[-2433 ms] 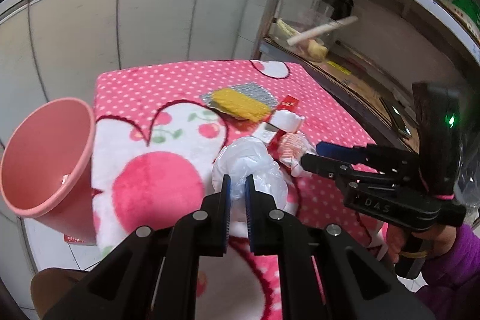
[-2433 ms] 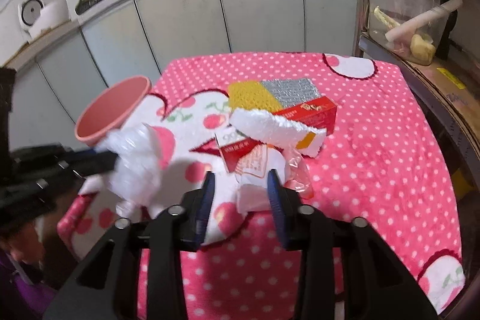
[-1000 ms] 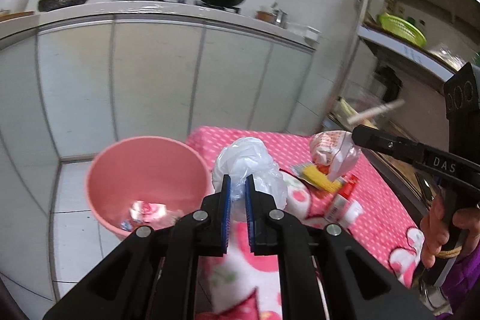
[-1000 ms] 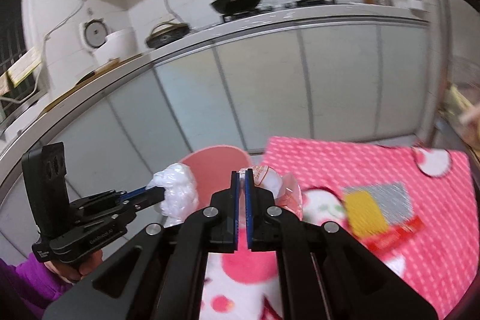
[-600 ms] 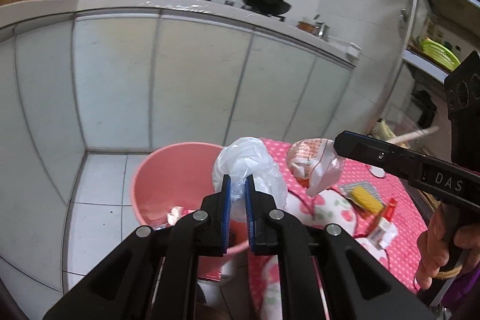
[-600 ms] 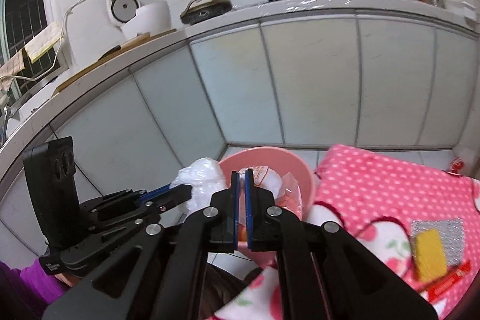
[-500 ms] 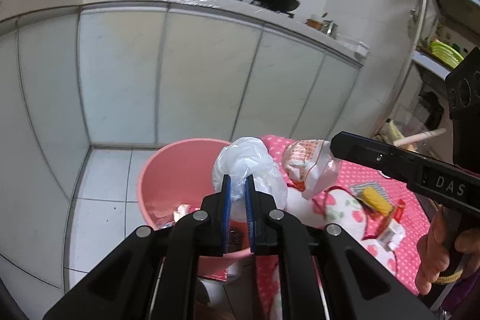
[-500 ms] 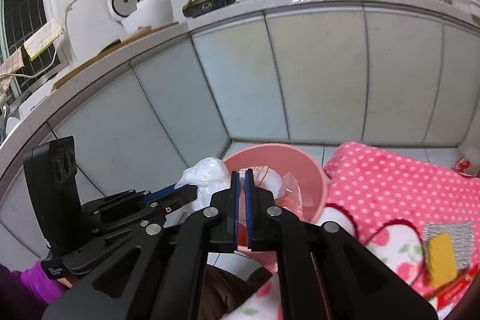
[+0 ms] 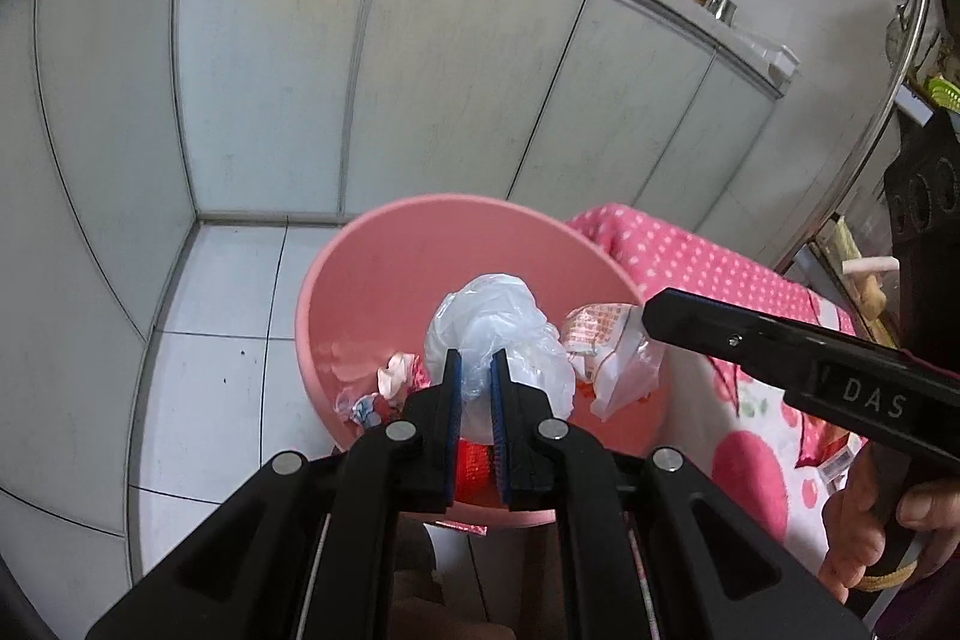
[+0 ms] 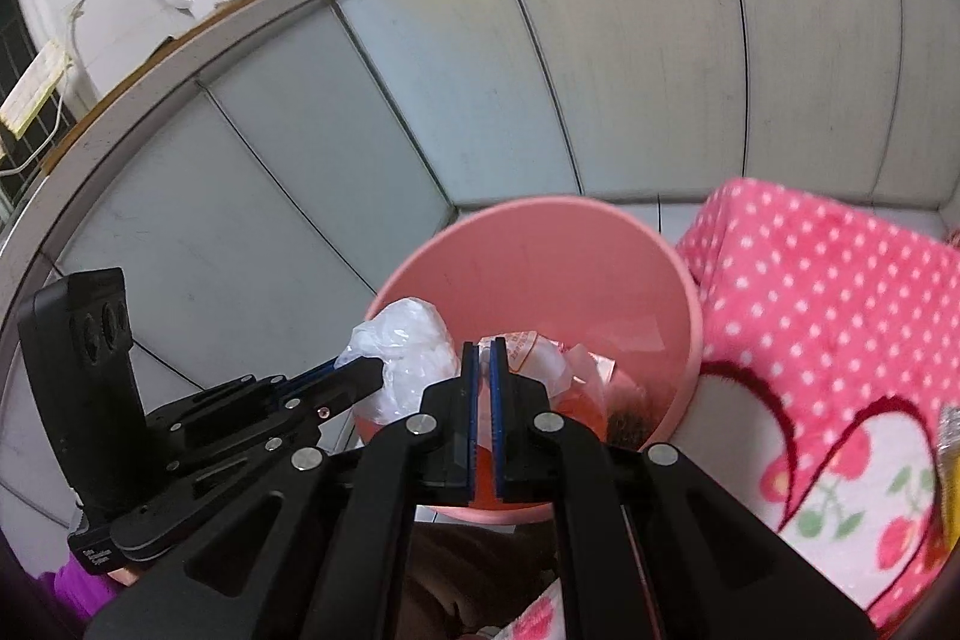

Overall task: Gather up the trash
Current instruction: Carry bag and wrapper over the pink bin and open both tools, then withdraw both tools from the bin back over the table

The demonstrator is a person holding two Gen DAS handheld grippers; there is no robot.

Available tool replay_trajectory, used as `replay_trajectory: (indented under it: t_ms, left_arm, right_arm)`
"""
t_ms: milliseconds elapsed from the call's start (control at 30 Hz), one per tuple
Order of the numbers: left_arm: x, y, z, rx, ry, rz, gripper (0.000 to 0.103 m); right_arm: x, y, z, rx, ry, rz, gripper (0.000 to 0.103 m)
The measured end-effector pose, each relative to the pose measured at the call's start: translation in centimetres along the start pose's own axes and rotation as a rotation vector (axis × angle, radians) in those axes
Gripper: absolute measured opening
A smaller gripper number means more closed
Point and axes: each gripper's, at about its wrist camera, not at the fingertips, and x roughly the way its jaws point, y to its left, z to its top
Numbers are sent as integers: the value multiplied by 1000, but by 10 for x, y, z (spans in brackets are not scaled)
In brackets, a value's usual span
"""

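Two pieces of trash hang over the pink bin [image 9: 480, 244] right now. The left hand-held gripper [image 9: 477, 370] is pinched tight on a crumpled white plastic bag [image 9: 495, 322], and the bag sits just above the open mouth of the bin, close to its near rim. The right hand-held gripper [image 10: 483, 364] is clamped on a clear snack wrapper with orange print [image 10: 534, 358], and that wrapper is over the middle of the bin too (a few small scraps already lie at the bottom). The bin stands on the tiled floor [image 9: 204, 328], just beside the edge of the surface with the pink dotted cloth [image 10: 840, 292].

I think this is the drop step: both pieces are carried over and ready. The next move calls for letting go, so both sets of jaws need to spread and let the bag and wrapper fall inside, not on the rim.
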Motion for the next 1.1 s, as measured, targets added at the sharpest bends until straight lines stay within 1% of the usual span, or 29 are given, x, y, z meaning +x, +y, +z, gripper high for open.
replay_trajectory:
  t_ms: [200,300,400,467,500,533,767,933,1100]
  left_arm:
    - [15,-1,-4,-7,43,21,10]
    - [21,2,-5,-28,58,14,12]
    - [22,2,-6,-33,61,14,16]
    - [21,2,-6,-38,59,14,22]
    - [21,2,-7,-40,58,14,26]
    - [20,1,-7,-41,54,13,27]
    - [12,-4,-6,-40,35,9,28]
    - [3,-9,-6,-34,25,0,29]
    - [-7,-21,-5,-23,13,-27,29]
  right_arm:
    - [17,-9,1,47,41,-6,4]
    - [21,-13,0,57,49,-12,4]
    - [23,-14,1,62,52,-16,7]
    - [23,-15,2,64,52,-10,9]
    - [23,-15,2,63,52,-12,11]
    - [23,-15,3,61,49,-15,11]
    - [15,-18,0,61,31,-2,12]
    - [-1,-19,-6,41,7,3,12]
    - [-25,-15,-18,9,-25,-28,12]
